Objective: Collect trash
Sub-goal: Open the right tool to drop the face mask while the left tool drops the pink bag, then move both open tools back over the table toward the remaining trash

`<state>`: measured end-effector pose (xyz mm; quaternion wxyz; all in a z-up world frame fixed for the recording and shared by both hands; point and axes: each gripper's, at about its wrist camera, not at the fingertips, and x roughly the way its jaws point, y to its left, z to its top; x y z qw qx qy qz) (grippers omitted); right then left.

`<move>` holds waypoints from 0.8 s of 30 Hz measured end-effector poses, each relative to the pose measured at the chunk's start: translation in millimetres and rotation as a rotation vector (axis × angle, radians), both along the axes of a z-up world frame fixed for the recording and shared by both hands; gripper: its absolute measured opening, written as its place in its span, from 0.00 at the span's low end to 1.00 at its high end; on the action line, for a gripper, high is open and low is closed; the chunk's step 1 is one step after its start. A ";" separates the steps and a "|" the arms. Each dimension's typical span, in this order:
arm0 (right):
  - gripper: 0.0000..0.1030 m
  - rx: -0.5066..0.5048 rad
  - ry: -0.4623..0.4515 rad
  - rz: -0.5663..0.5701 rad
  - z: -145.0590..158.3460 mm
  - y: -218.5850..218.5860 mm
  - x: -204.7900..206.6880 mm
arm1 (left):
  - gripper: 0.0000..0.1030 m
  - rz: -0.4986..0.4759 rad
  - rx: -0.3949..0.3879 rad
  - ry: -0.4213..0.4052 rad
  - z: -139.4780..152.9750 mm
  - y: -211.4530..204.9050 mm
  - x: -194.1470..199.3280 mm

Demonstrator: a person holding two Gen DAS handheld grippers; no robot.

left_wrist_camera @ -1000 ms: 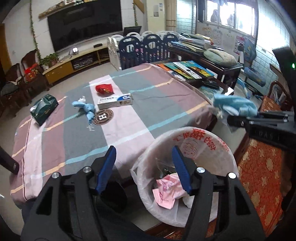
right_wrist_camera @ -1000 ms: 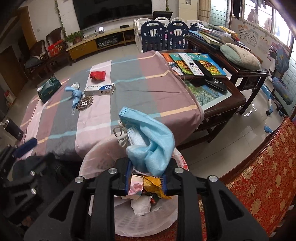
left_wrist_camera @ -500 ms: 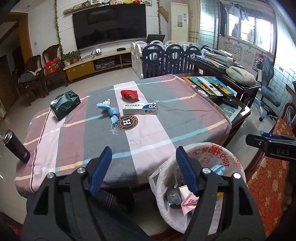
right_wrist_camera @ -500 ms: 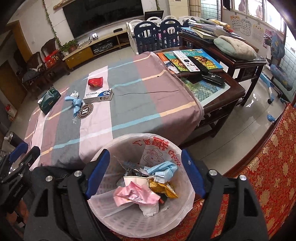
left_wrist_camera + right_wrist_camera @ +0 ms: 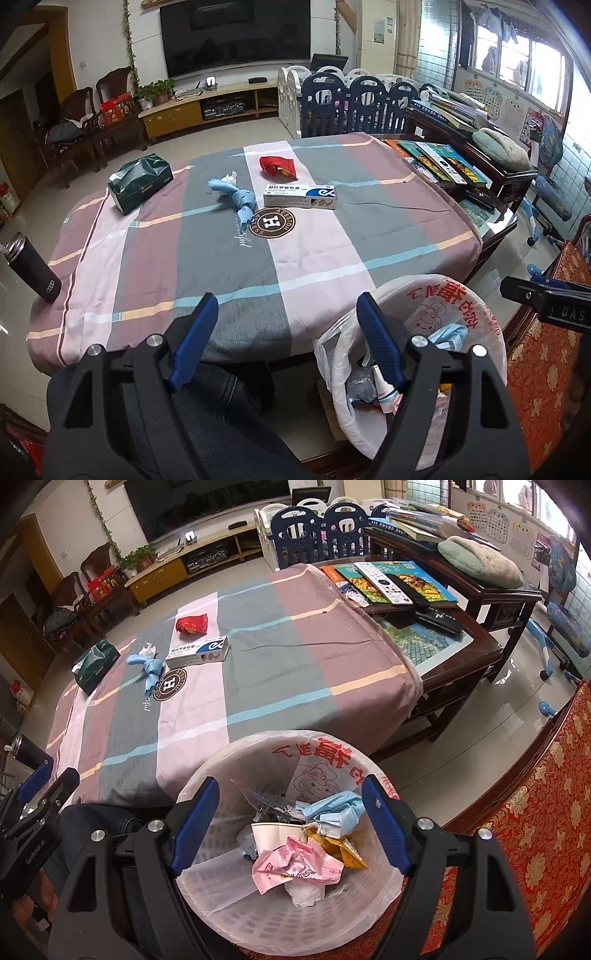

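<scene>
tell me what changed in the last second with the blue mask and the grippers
The right gripper let go of the blue mask, which dropped into the trash bin; its jaws are now open. The left gripper stayed open and empty. The red wrapper, box and blue cloth stayed on the table.

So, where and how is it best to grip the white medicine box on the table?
Grip the medicine box across its narrow width at mid-length, probably coming from above: it lies flat on the table, long side across the view, with the sides free.
</scene>
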<state>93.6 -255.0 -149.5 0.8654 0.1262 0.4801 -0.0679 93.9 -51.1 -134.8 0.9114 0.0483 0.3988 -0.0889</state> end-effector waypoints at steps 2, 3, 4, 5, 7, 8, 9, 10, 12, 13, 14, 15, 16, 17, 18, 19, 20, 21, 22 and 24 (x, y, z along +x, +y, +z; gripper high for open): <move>0.76 0.000 0.005 0.011 -1.1 3.8 4.4 | 0.75 0.017 -0.006 0.016 -2.1 4.8 3.1; 0.76 -0.003 0.006 0.017 -1.1 6.1 6.6 | 0.75 0.025 -0.009 0.016 -1.8 7.3 3.5; 0.76 -0.004 0.006 0.022 -0.8 8.4 8.1 | 0.77 0.034 -0.013 0.012 -0.9 10.3 3.3; 0.76 -0.005 0.005 0.026 -0.6 10.7 9.5 | 0.79 0.041 -0.014 0.007 -0.1 13.2 3.4; 0.76 -0.010 0.002 0.035 1.7 16.6 11.7 | 0.80 0.055 -0.019 0.001 1.0 19.4 3.0; 0.76 -0.012 0.000 0.040 3.0 19.0 12.2 | 0.80 0.060 -0.024 0.002 1.4 22.2 2.4; 0.76 -0.015 -0.002 0.046 4.3 22.0 12.6 | 0.80 0.065 -0.029 0.004 1.5 25.0 1.8; 0.76 -0.022 -0.003 0.053 5.7 25.9 13.3 | 0.81 0.071 -0.034 0.008 1.0 28.3 2.3; 0.76 -0.031 -0.002 0.060 6.6 31.0 14.8 | 0.82 0.080 -0.043 0.012 0.1 33.3 2.7; 0.76 -0.034 -0.001 0.064 6.9 34.3 16.0 | 0.82 0.085 -0.048 0.015 -0.5 36.6 2.8; 0.76 -0.036 0.001 0.068 6.9 36.8 17.1 | 0.83 0.089 -0.051 0.016 -0.6 38.9 2.7; 0.76 -0.040 0.004 0.074 6.8 39.9 18.5 | 0.83 0.094 -0.056 0.017 -1.1 42.2 2.8; 0.76 -0.042 0.006 0.078 6.5 42.4 19.6 | 0.83 0.100 -0.060 0.018 -1.7 45.7 3.4; 0.76 -0.044 0.009 0.084 5.9 45.7 21.2 | 0.84 0.107 -0.064 0.020 -2.6 48.8 3.9; 0.76 -0.046 0.013 0.092 5.1 49.8 22.8 | 0.84 0.115 -0.068 0.024 -3.9 52.5 4.7; 0.76 -0.049 0.016 0.098 4.3 53.2 24.1 | 0.84 0.122 -0.072 0.028 -4.8 55.5 5.8; 0.76 -0.051 0.018 0.104 3.6 56.6 25.9 | 0.84 0.130 -0.078 0.033 -6.3 59.2 6.7; 0.76 -0.054 0.021 0.111 2.6 60.5 27.8 | 0.84 0.138 -0.083 0.038 -8.0 62.7 7.6; 0.76 -0.055 0.024 0.115 1.6 63.1 29.7 | 0.84 0.145 -0.086 0.044 -9.8 65.9 8.7; 0.76 -0.054 0.031 0.124 -0.9 69.6 33.4 | 0.84 0.155 -0.093 0.052 -12.9 71.4 9.9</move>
